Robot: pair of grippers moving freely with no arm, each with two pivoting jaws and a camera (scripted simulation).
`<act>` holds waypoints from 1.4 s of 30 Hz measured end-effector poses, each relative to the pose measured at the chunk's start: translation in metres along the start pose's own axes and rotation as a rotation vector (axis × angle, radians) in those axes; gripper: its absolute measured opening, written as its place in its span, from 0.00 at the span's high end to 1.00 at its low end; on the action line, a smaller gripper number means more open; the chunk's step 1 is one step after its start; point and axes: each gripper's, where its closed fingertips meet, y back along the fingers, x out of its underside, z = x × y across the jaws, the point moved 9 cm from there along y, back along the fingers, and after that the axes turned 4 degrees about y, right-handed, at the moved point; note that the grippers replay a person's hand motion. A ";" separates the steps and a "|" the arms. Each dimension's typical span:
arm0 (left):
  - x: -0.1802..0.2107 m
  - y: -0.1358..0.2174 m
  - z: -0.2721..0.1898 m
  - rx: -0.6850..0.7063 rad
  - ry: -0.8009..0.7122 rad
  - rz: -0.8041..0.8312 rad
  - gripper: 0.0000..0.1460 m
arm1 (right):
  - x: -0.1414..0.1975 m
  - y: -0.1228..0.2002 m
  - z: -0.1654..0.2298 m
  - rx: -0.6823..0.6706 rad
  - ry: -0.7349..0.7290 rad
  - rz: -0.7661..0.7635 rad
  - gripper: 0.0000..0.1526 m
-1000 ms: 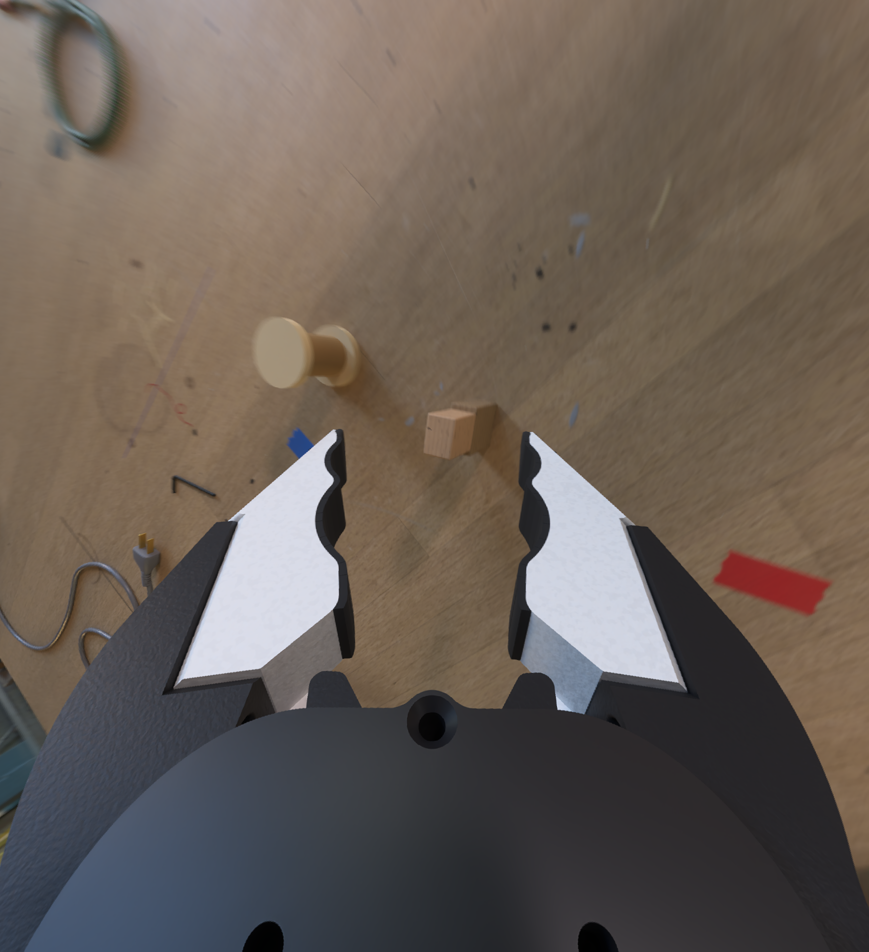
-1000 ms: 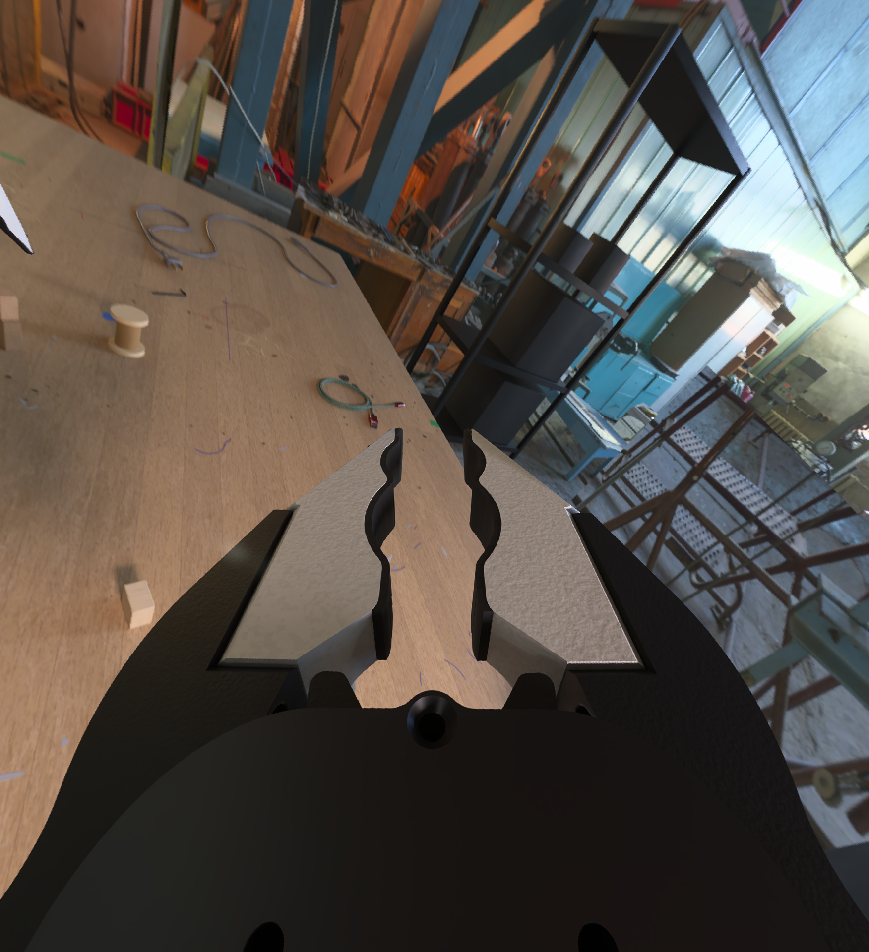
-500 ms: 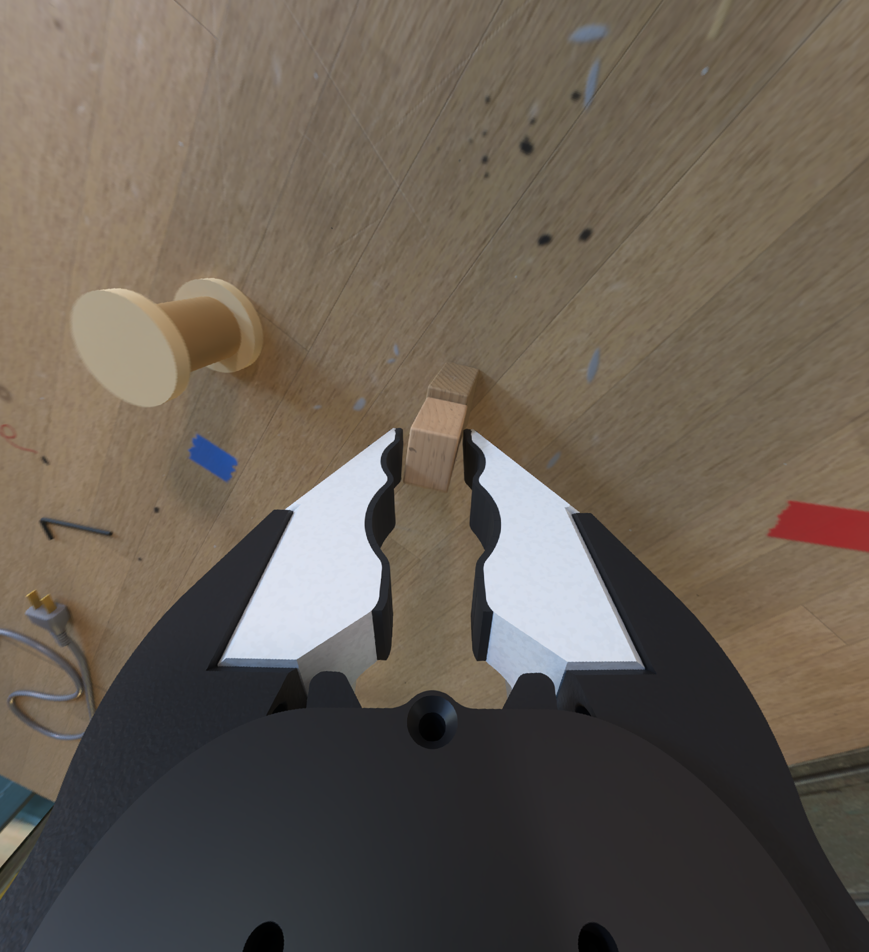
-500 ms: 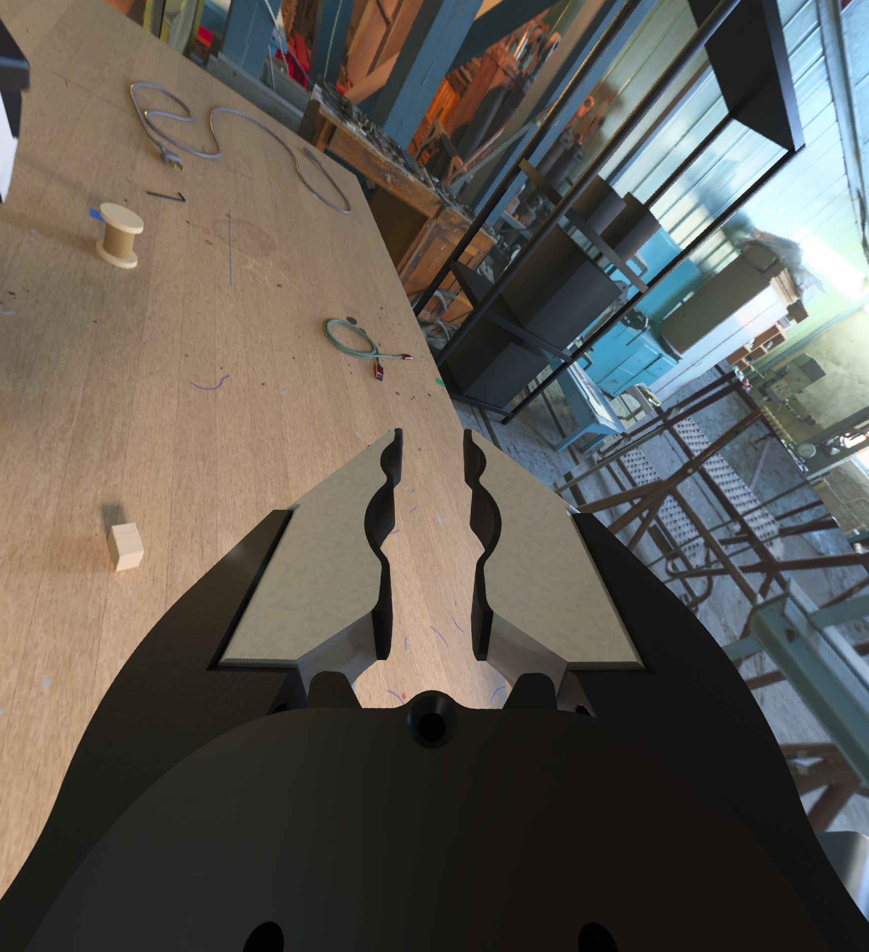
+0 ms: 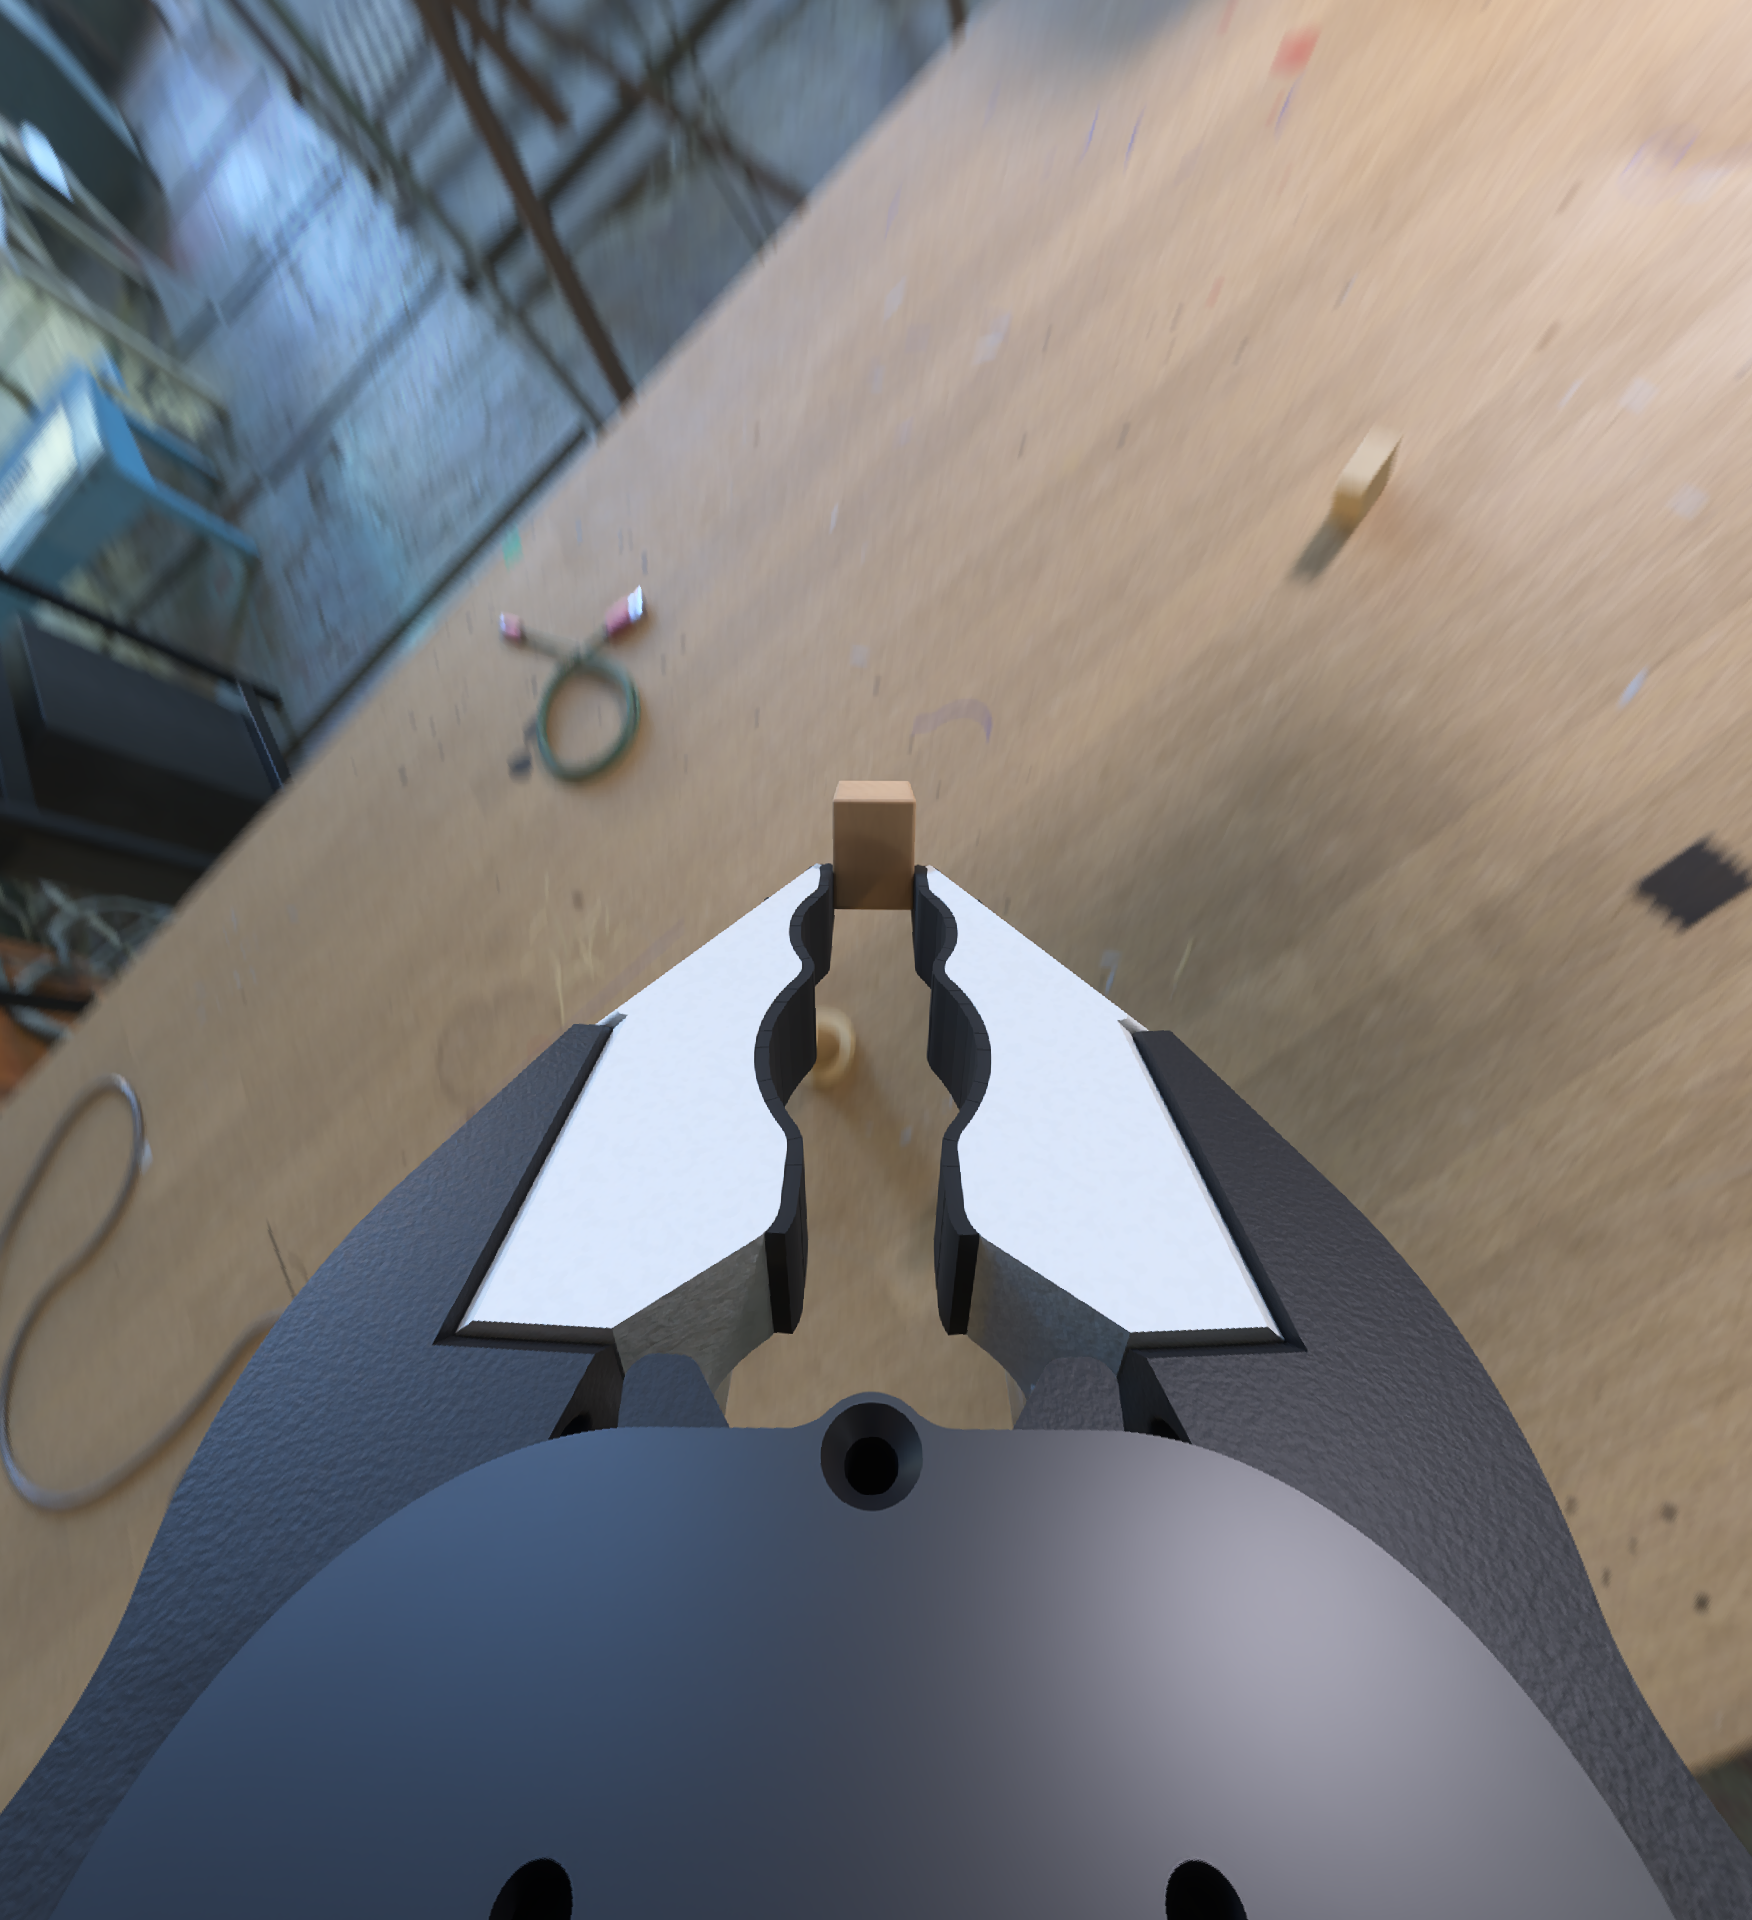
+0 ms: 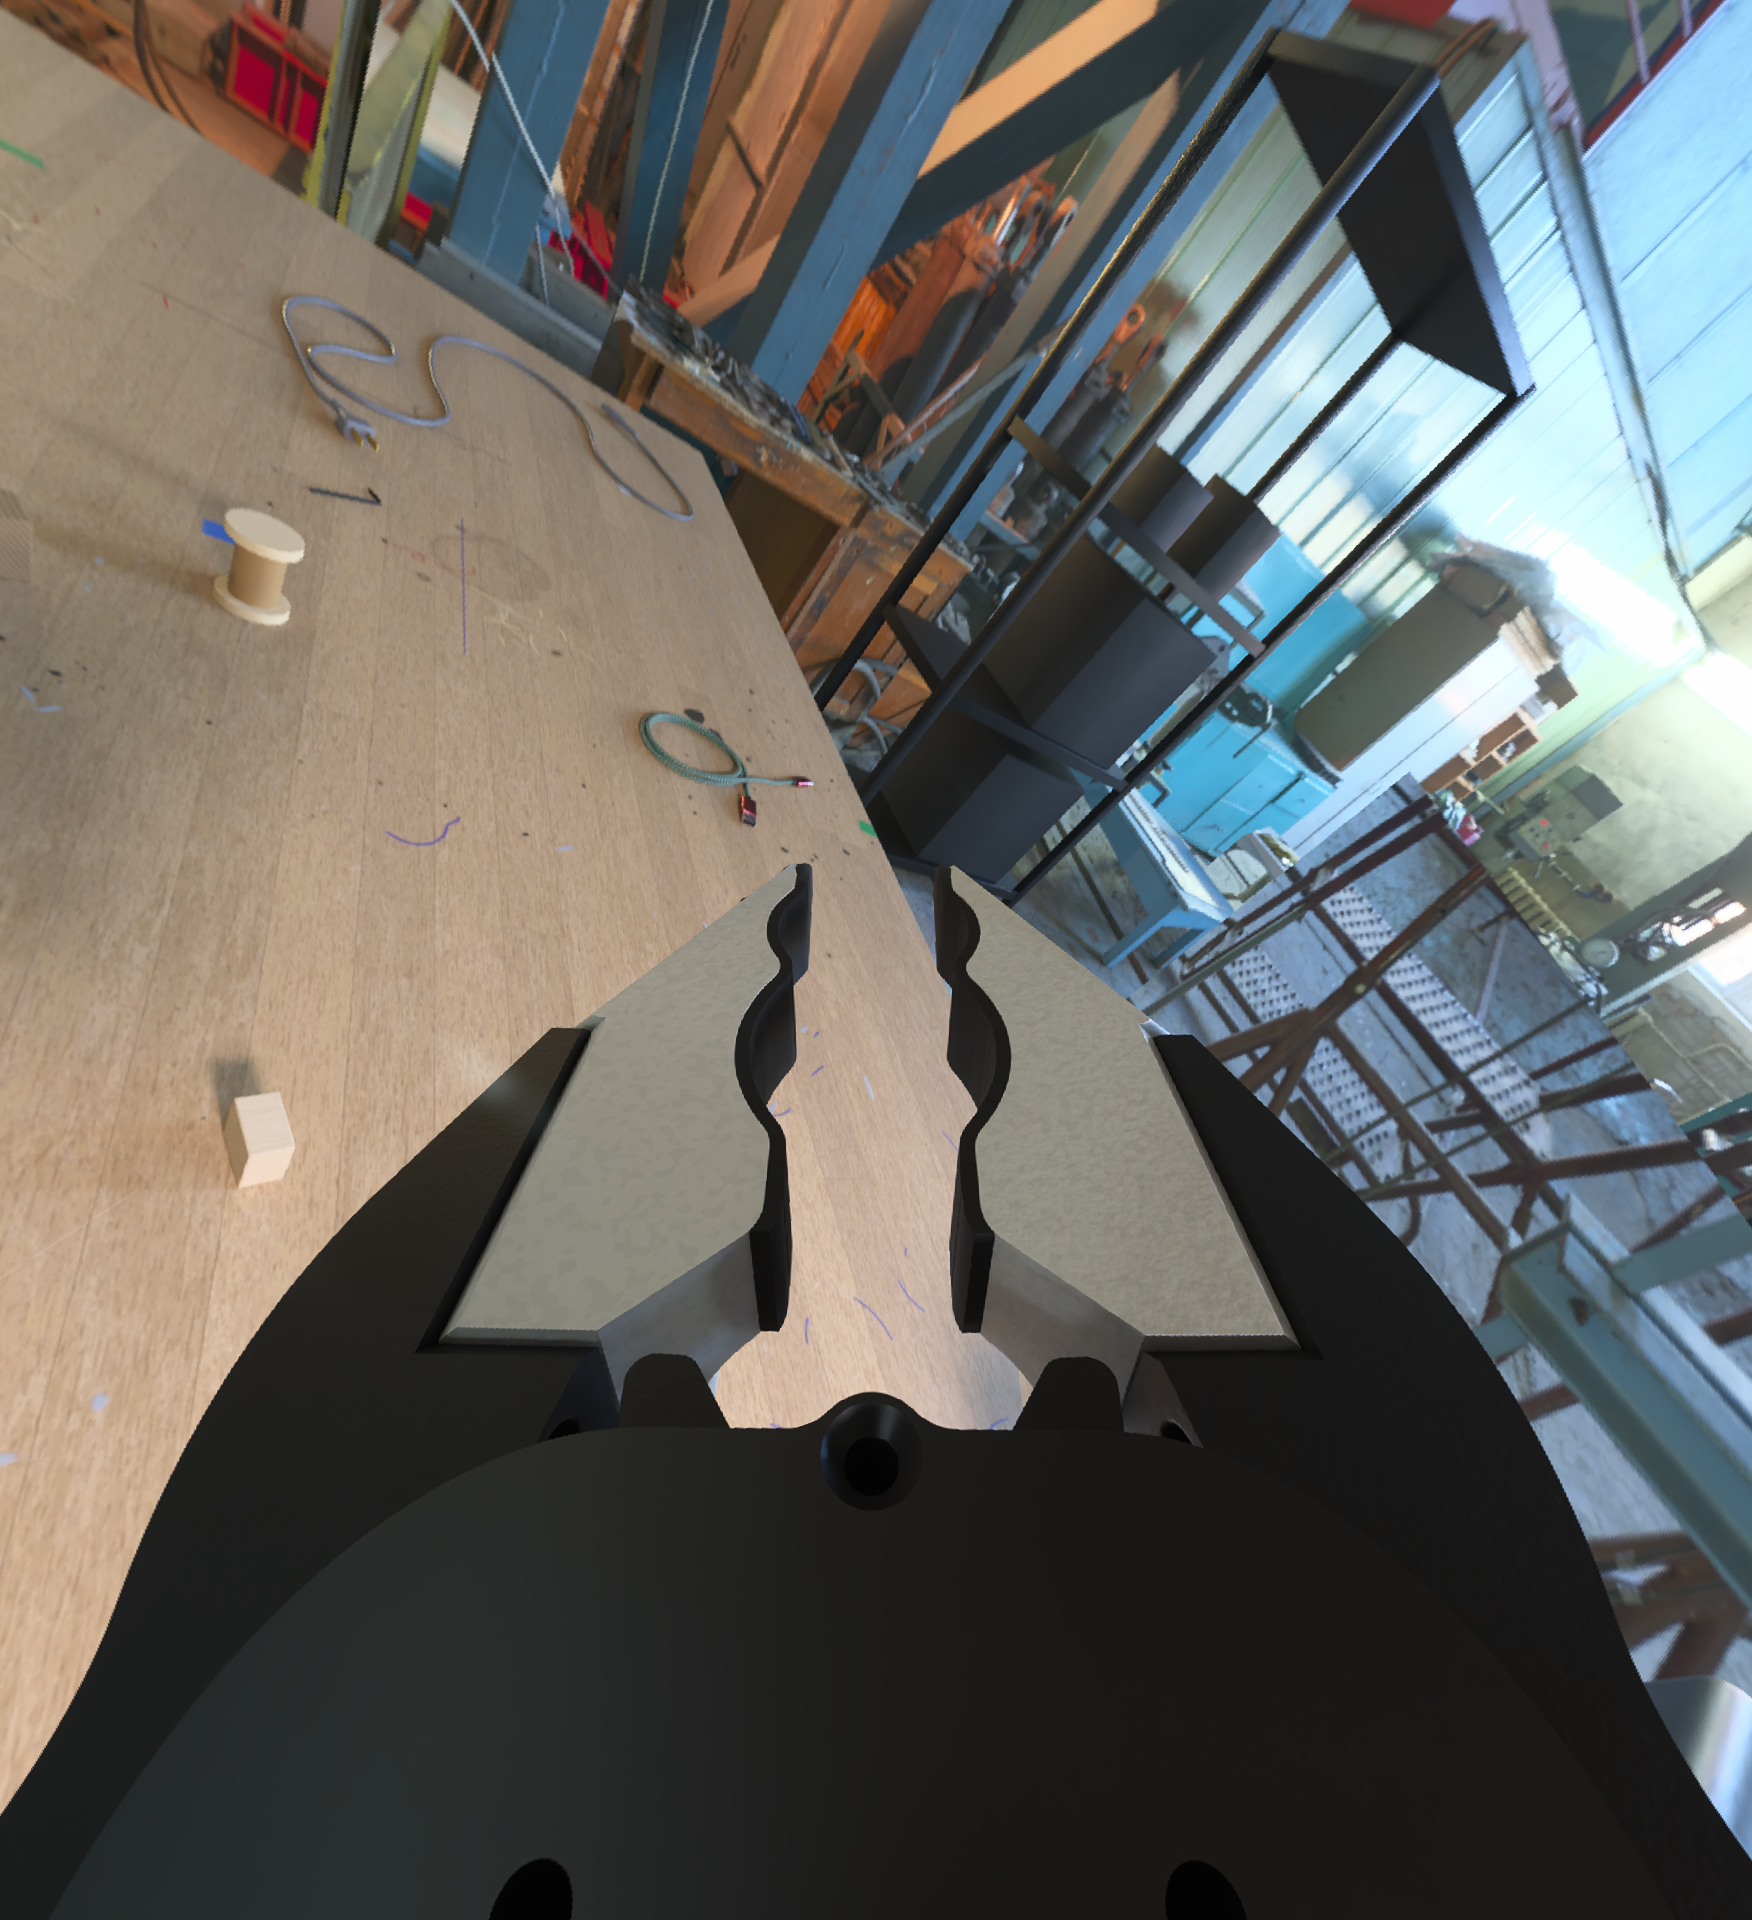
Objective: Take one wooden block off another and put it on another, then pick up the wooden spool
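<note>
My left gripper (image 5: 873, 883) is shut on a small wooden block (image 5: 873, 854), pinched at the fingertips and held above the wooden table (image 5: 1267, 1039). The wooden spool (image 5: 836, 1047) shows below, between the fingers. A second block (image 5: 1363, 480) lies far off at the upper right, blurred. In the right wrist view, a block (image 6: 1, 530) stands at the far left, the spool (image 6: 259, 566) stands upright beside it, and a pale block (image 6: 261, 1138) lies nearer. My right gripper (image 6: 872, 894) is empty near the table's right edge, its jaws a narrow gap apart.
A coiled green cable (image 5: 581, 712) (image 6: 690, 753) and a long grey cable (image 5: 61, 1299) (image 6: 498, 395) lie near the table edge. A black square patch (image 5: 1693, 883) marks the tabletop. Black shelving (image 6: 1111, 644) and workshop clutter stand past the edge.
My left gripper closed on the upper block, lifted it off the lower one and swung away, so its view now sweeps across the table. My right gripper only shifted slightly.
</note>
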 end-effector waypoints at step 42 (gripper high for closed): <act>0.029 -0.130 0.032 -0.107 0.042 0.121 0.55 | 0.023 0.044 -0.032 0.044 -0.181 -0.249 0.85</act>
